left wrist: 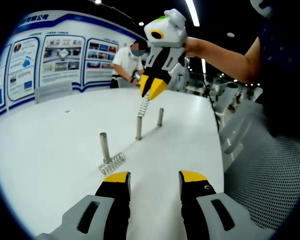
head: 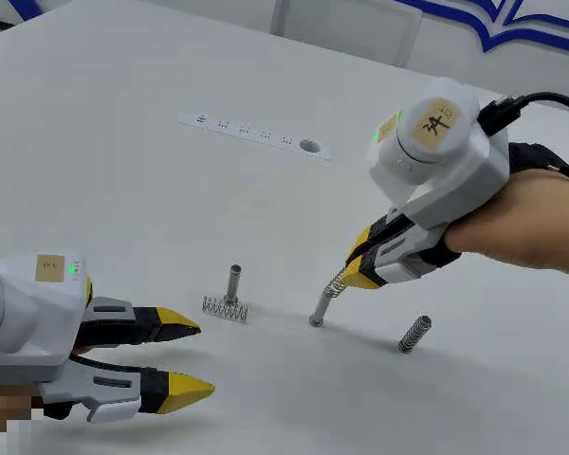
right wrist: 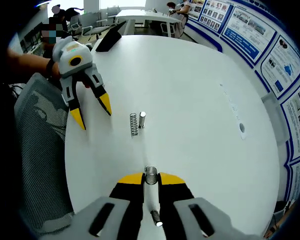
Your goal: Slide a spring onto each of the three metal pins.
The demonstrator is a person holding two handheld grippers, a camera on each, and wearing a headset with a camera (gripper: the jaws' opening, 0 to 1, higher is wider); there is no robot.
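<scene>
The right tool [head: 358, 275] was pinching the upper end of a spring [head: 335, 284] between its yellow tips, over the middle of the white worktop [head: 114, 171]. The spring hung down and to the left from the tips, and its lower end met the top of the middle pin [head: 319, 311], which stood on the worktop. Whether the coil had already gone over the pin's tip could not be told. In the right gripper view the spring sat right between the two tips, which were pressed in on it.

The left tool [head: 194, 358] was at the near left, low over the worktop, with its jaws spread and nothing between them. It was well apart from the pins.

The left pin [head: 233, 282] stood upright and bare. A second spring [head: 225, 308] lay flat on the worktop, touching the near side of its base. To the right of the middle pin, the right pin [head: 414, 334] carried a third spring along its length.

Farther back, a white power strip [head: 254, 135] lay flat on the worktop. In the left gripper view a person [left wrist: 125, 62] in a white top stood beyond the far edge of the worktop.
</scene>
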